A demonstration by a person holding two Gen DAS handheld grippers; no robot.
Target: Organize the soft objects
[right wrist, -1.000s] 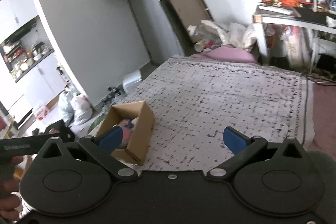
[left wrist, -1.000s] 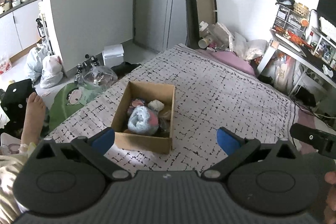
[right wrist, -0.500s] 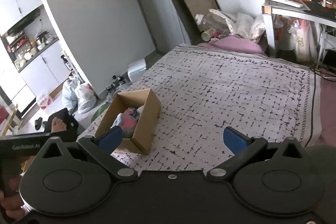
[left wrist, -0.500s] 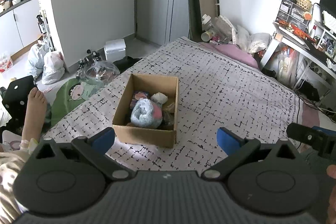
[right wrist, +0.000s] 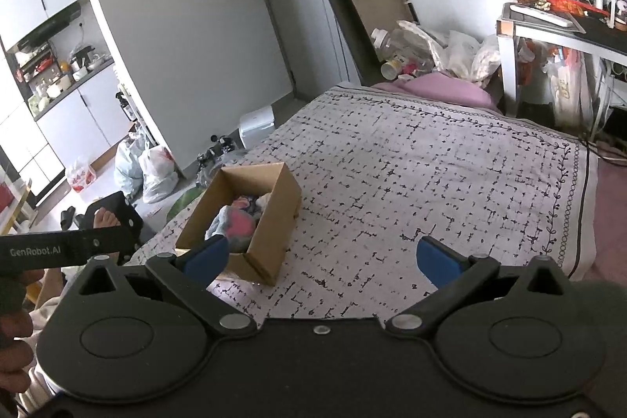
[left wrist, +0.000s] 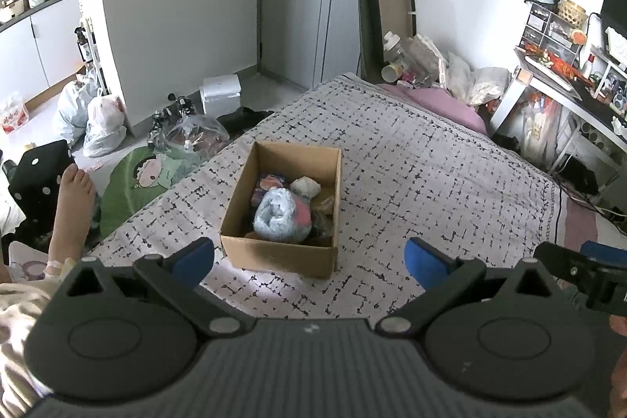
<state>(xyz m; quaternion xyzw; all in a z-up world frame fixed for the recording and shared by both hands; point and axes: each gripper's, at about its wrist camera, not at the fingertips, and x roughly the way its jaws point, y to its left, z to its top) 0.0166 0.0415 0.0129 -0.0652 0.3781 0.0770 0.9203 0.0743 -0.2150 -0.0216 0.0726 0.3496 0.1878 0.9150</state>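
Soft objects (left wrist: 283,211) fill the cardboard box (left wrist: 274,255) on the bedspread (left wrist: 431,183); with my left gripper (left wrist: 309,259) and right gripper (right wrist: 321,257) spread empty, a careless reach could topple it.

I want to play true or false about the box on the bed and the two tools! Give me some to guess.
1. The cardboard box sits on the patterned bedspread. True.
2. The box is empty. False: soft bundles fill it, with a blue-grey roll on top.
3. The left tool is open. True.
4. The right tool grips a sock. False: it is open and holds nothing.
5. The box has a lid on. False: its top is open.
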